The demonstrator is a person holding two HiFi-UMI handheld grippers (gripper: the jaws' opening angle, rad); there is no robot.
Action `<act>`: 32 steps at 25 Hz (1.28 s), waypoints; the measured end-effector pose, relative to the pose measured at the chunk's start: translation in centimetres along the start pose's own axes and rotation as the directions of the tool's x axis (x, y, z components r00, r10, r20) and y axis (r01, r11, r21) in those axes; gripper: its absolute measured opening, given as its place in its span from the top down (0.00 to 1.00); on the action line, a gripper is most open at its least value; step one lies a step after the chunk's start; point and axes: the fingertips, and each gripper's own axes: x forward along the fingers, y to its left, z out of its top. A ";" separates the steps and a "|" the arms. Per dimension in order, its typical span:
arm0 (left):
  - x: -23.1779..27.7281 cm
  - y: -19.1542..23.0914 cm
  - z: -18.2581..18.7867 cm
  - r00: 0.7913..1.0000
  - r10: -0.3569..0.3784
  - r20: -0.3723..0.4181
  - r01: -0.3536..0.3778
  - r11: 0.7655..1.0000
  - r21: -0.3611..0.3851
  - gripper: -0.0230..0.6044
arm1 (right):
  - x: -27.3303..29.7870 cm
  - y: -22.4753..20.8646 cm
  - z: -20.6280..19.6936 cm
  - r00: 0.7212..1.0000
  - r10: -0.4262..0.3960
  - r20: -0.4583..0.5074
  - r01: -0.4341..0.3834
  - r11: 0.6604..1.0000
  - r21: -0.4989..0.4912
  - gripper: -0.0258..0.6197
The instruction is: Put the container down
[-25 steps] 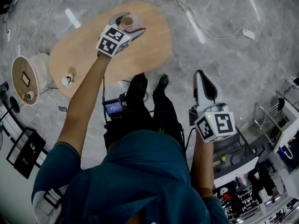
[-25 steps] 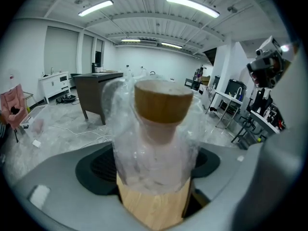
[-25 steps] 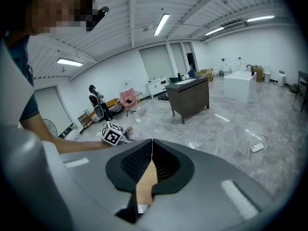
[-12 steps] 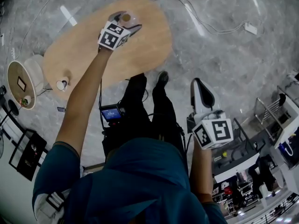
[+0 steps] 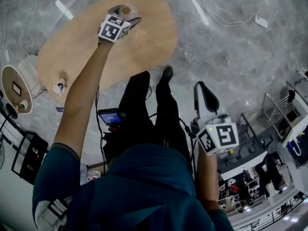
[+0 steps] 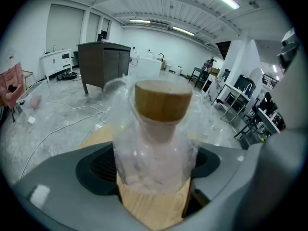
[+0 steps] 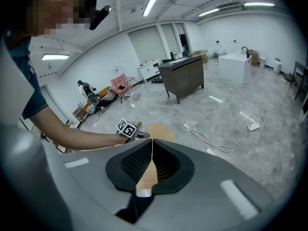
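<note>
A clear container (image 6: 153, 150) with a wooden cork lid (image 6: 162, 100) sits between the jaws of my left gripper (image 6: 153, 177), which is shut on it. In the head view that left gripper (image 5: 124, 14) reaches out over the far part of the oval wooden table (image 5: 149, 37), the container's (image 5: 126, 10) cork top showing just past the marker cube. I cannot tell whether its base touches the tabletop. My right gripper (image 5: 206, 99) hangs low by the person's right side, away from the table, jaws shut with nothing between them; it is also seen in its own right gripper view (image 7: 151, 153).
A small white object (image 5: 57, 87) sits at the table's near left end. A round side table (image 5: 14, 88) with small items stands left of it. White cables and a power strip (image 5: 261, 21) lie on the marble floor. Racks and benches (image 5: 284, 129) crowd the right.
My left gripper has moved farther out over the table with the container in it. The right gripper has stayed low at the person's side.
</note>
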 end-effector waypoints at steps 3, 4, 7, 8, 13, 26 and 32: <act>1.4 0.3 -1.2 1.000 -0.007 -0.020 0.007 1.000 0.000 0.34 | 0.6 -0.4 -0.7 1.000 -0.008 -0.022 0.008 1.000 0.009 0.94; 1.8 0.4 -1.5 1.000 -0.009 -0.026 0.009 1.000 0.002 0.34 | 0.8 -0.5 -0.9 1.000 -0.010 -0.027 0.011 1.000 0.012 0.94; 2.9 0.7 -2.6 0.999 -0.008 -0.041 0.008 1.000 0.005 0.34 | 1.2 -0.6 -1.4 0.999 -0.013 -0.041 0.013 1.000 0.019 0.94; 3.1 0.9 -3.0 0.999 -0.007 -0.045 0.007 1.000 0.002 0.34 | 1.4 -0.5 -1.6 0.999 -0.013 -0.046 0.014 1.000 0.021 0.94; 4.1 1.7 -4.3 0.998 0.000 -0.057 0.000 1.000 -0.004 0.34 | 2.2 -0.5 -2.1 0.998 -0.017 -0.067 0.019 0.999 0.031 0.94; 5.2 2.5 -6.6 0.996 0.007 -0.089 -0.007 1.000 -0.006 0.33 | 2.8 -0.5 -2.5 0.997 -0.015 -0.079 0.019 0.999 0.044 0.94; 5.4 2.1 -7.1 0.994 0.038 -0.099 -0.021 0.985 0.170 0.33 | 2.8 -0.3 -2.2 0.997 -0.001 -0.075 0.003 0.999 0.038 0.94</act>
